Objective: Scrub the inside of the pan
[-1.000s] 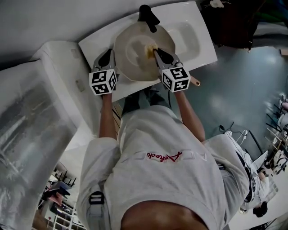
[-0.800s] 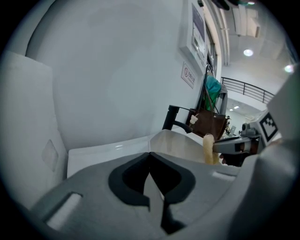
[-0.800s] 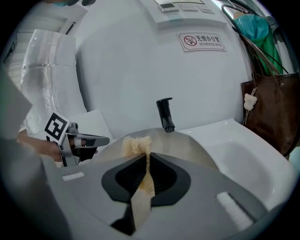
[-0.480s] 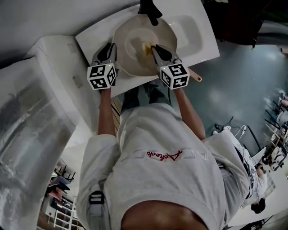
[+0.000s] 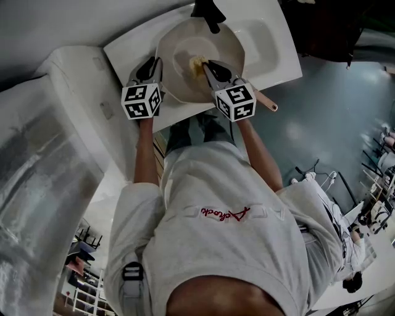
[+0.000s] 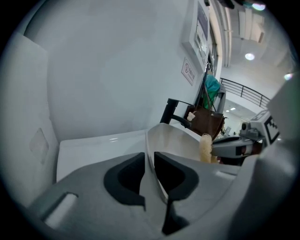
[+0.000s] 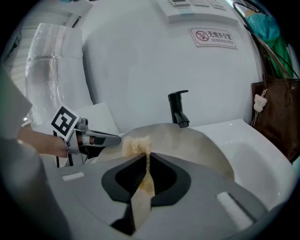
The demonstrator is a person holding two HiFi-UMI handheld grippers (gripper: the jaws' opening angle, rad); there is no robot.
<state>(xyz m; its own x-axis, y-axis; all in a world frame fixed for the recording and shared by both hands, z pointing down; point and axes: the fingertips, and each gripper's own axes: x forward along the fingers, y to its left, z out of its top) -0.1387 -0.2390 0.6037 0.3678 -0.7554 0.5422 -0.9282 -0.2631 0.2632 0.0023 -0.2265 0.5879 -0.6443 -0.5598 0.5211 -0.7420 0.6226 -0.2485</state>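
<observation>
A pale round pan [image 5: 203, 58] lies over the white sink [image 5: 274, 52], under a black tap [image 5: 207, 13]. My left gripper [image 5: 150, 69] is shut on the pan's left rim [image 6: 149, 154]. My right gripper [image 5: 207, 66] is shut on a yellow sponge [image 5: 197, 63], which rests on the pan's inner surface near its middle. In the right gripper view the sponge [image 7: 137, 145] sticks out past the jaws above the pan [image 7: 197, 145]. The left gripper view shows the sponge [image 6: 205, 147] and the right gripper [image 6: 236, 145] at the right.
A white counter [image 5: 133, 133] runs along the sink's left and near edge. A tall white appliance wrapped in clear plastic [image 5: 43, 160] stands at the left. A brown bag [image 7: 276, 117] hangs beside the basin. The pan's wooden handle [image 5: 266, 102] points right.
The right gripper has slid the sponge a little left and farther into the pan. The left gripper keeps its hold on the rim, almost still.
</observation>
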